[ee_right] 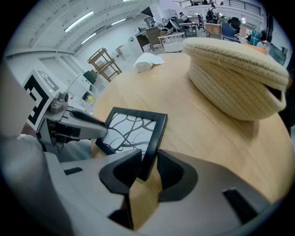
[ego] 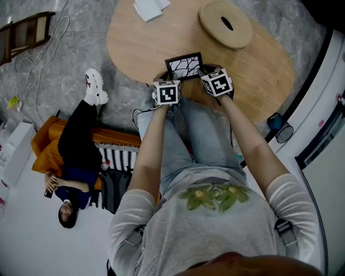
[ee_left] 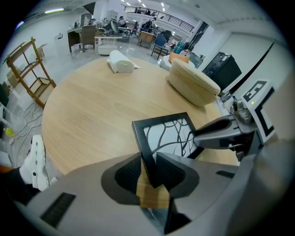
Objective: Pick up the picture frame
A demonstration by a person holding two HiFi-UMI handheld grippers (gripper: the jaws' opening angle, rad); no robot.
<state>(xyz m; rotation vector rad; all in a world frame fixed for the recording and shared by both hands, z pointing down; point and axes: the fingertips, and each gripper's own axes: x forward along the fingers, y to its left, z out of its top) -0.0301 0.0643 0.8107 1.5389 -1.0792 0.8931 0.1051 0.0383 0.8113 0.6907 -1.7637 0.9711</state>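
Picture frame point(ego: 184, 66), black border with a branching-line print, stood tilted back at the near edge of the round wooden table point(ego: 140, 43), just ahead of the operator's knees. Left gripper point(ee_left: 150, 162) was clamped on the frame's left border, both pads pressed flat against the black moulding. Right gripper point(ee_right: 148, 159) was closed the same way on the frame's right border, so the frame sat pinched at its two sides between the tools. Both grippers pointed steeply down. The lower edge of the frame looked to be resting on the tabletop; no gap under it could be made out in any view, so I judged it not yet raised. Judgement on progress: approach and grasp done, lift still to come, and it should need both tools rising together so the frame does not twist out of one grip. Beyond the frame, farther across the table and to its right, lay a woven basket point(ego: 225, 22). Farther still, to the frame's left at the far rim, lay a white folded cloth point(ego: 150, 8). On the floor well to the left of the frame, a person point(ego: 75, 156) lay on an orange cushion point(ego: 46, 145).
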